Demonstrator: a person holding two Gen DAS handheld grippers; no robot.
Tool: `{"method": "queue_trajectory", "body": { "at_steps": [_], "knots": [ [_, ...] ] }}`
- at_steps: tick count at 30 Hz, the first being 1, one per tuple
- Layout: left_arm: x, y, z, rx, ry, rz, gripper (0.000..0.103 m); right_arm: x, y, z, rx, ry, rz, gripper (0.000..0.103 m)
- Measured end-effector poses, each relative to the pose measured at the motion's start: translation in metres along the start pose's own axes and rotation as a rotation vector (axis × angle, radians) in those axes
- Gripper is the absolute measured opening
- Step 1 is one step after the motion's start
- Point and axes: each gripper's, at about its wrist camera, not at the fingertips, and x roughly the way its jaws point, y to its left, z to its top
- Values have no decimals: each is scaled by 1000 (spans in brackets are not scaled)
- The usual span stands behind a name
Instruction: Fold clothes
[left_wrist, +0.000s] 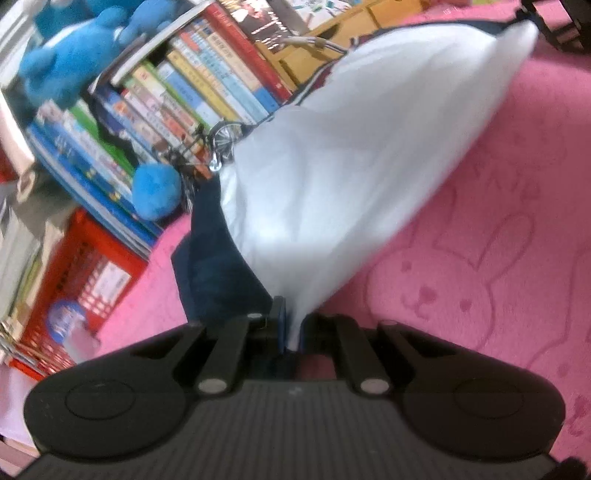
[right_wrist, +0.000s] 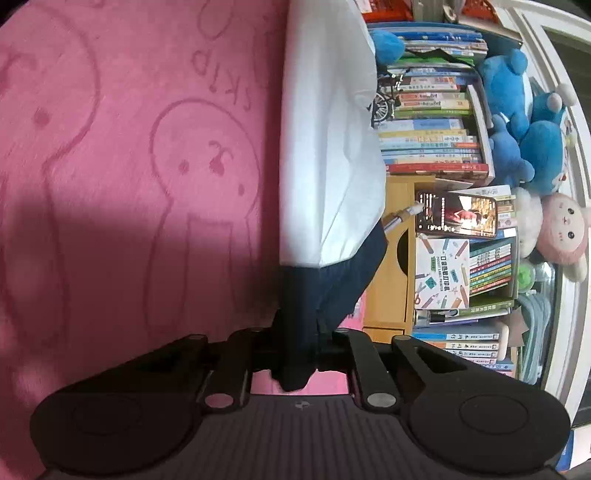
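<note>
One white-and-navy garment, two tools, one phone, one pink blanket.

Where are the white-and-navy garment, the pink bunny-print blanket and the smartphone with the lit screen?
White-and-navy fabric garment (left_wrist: 351, 147): left wrist view, on its white body panel.
Pink bunny-print fleece blanket (right_wrist: 129, 147): right wrist view, on a bare stretch by a bunny outline.
Black smartphone with lit screen (right_wrist: 456, 214): right wrist view, on its screen.

A white garment with navy sleeve hangs stretched above a pink rabbit-print blanket, pinched at two ends: white fabric at one, a bunched navy sleeve at the other, its body sagging between.
</note>
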Motion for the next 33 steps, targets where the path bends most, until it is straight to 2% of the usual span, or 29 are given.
{"method": "queue_trajectory", "body": {
  "at_steps": [2, 3, 7, 8, 9, 10, 11, 13, 19, 22, 23, 26, 28, 29, 30, 32, 33],
  "knots": [
    [0, 7, -1, -49, -5, -25, 7, 2, -1, -8, -4, 36, 5, 16],
    [0, 9, -3, -66, -11, -31, 8, 8, -3, -16, 4, 97, 15, 11],
    [0, 14, -8, -131, -38, -53, 7, 14, -8, -64, 73, 316, 34, 12],
    [0, 15, -8, -142, -40, -57, 6, 8, -10, -67, 107, 327, 37, 16],
    [0, 16, -9, -152, -41, -62, 6, 0, -13, -65, 133, 312, 27, 34],
    [0, 17, -9, -163, -43, -66, 6, -10, -16, -57, 149, 269, 9, 49],
    [0, 18, -9, -173, -45, -71, 6, -20, -20, -44, 162, 210, -8, 69],
    [0, 21, -10, -193, -46, -80, 6, -39, -32, -9, 212, 78, -3, 71],
    [2, 25, -11, -229, -46, -106, 6, -64, -56, 123, 344, -327, 136, 80],
    [3, 28, -13, -256, -52, -121, 6, -51, -54, 175, 333, -421, 172, 80],
    [3, 29, -14, -262, -56, -125, 7, -43, -56, 186, 347, -421, 171, 75],
    [3, 28, -17, -269, -70, -127, 7, -20, -63, 216, 386, -415, 165, 73],
    [3, 28, -19, -268, -81, -129, 7, -4, -68, 221, 383, -362, 130, 55],
    [3, 28, -20, -270, -86, -131, 7, 6, -67, 216, 369, -330, 118, 50],
    [3, 28, -21, -270, -91, -132, 7, 10, -65, 207, 367, -307, 132, 39],
    [3, 28, -23, -268, -105, -131, 7, 18, -59, 188, 357, -261, 152, 24],
    [3, 27, -24, -267, -111, -131, 7, 17, -53, 179, 334, -239, 138, 21]
  ]
}}
